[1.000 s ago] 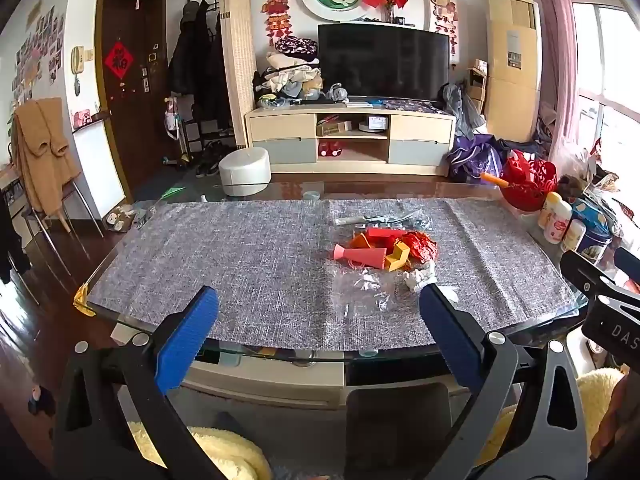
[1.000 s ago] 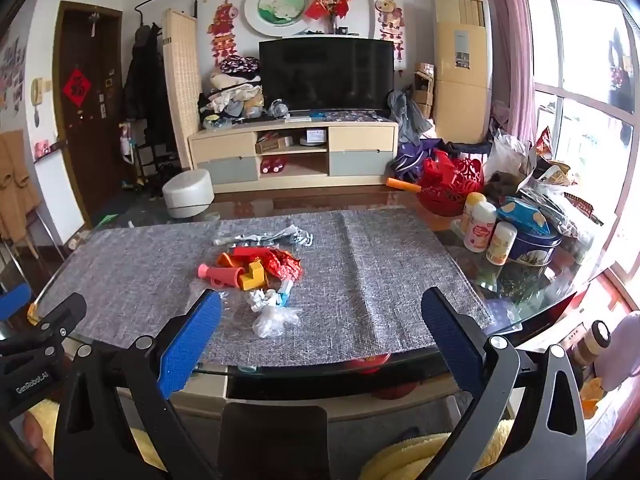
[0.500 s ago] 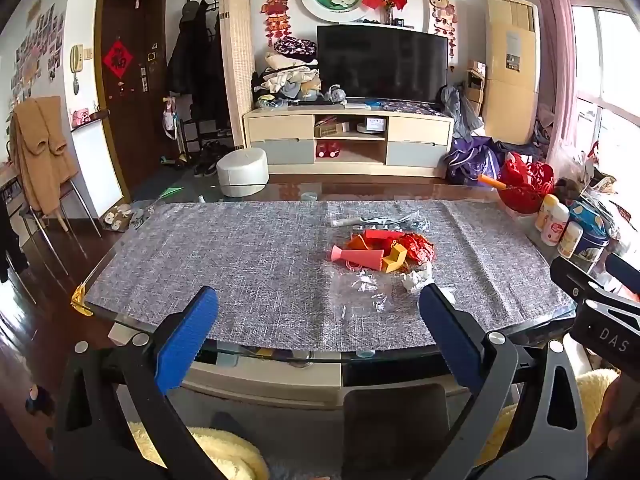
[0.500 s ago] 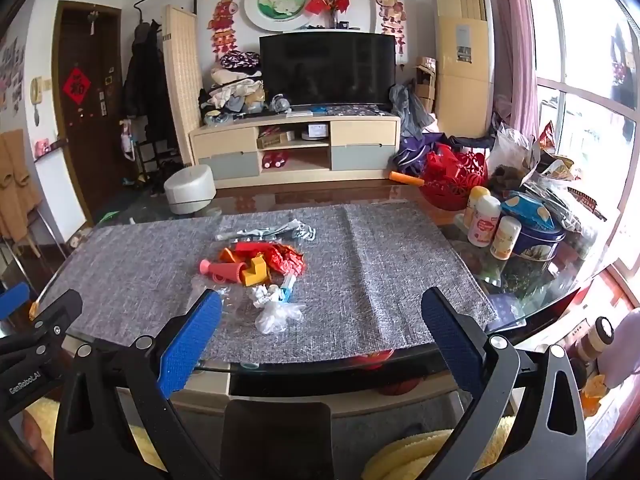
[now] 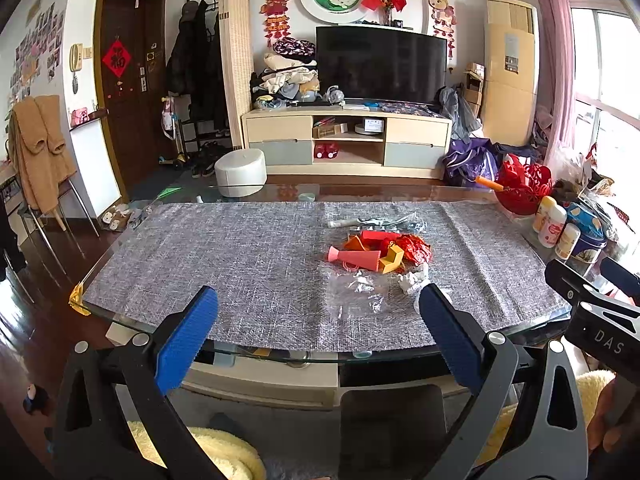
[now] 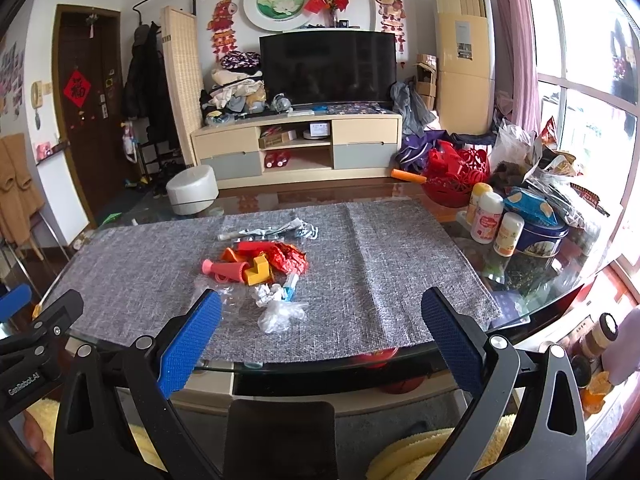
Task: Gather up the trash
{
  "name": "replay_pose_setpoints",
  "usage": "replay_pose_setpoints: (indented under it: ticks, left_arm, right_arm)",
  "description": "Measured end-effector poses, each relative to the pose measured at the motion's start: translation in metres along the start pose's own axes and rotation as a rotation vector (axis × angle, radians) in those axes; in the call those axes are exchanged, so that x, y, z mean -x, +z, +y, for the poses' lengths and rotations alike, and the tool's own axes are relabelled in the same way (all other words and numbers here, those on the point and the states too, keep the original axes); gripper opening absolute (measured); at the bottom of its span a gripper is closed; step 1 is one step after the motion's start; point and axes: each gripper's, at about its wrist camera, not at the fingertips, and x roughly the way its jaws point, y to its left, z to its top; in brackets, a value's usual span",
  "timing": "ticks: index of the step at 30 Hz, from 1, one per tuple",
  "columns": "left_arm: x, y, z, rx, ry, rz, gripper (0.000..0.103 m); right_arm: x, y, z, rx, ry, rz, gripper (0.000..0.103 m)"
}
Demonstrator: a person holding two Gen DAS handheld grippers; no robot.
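Note:
A pile of trash lies on the grey cloth [image 5: 240,256] of a glass table: a pink cone [image 5: 354,258], a yellow piece [image 5: 392,260], a red crumpled wrapper [image 5: 416,248], clear plastic film [image 5: 356,292], a crumpled white tissue [image 5: 412,280] and a silver wrapper [image 5: 376,222]. In the right wrist view the pink cone [image 6: 226,269], a clear bag [image 6: 278,314] and the red wrapper [image 6: 290,258] show. My left gripper [image 5: 318,316] is open and empty, short of the table's near edge. My right gripper [image 6: 320,318] is open and empty, also in front of the table.
Bottles [image 6: 486,218], a blue tin [image 6: 540,238] and bags crowd the table's right end. A red basket [image 6: 456,176] stands behind them. A white stool [image 6: 192,190] and a TV cabinet [image 6: 296,148] stand beyond the table. A dark chair back [image 5: 390,420] sits below the table edge.
Both grippers have drawn slightly nearer the table and shifted a little; the trash pile has not moved. Both stay open.

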Motion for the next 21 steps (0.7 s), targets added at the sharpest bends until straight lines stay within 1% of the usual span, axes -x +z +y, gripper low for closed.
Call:
replay_pose_setpoints:
  ticks: [21]
  left_arm:
    - [0.0035,0.0028,-0.0014,0.004,-0.001,-0.005,0.095]
  right_arm:
    - [-0.002,-0.0002,-0.0017,-0.013,0.0,0.001,0.1]
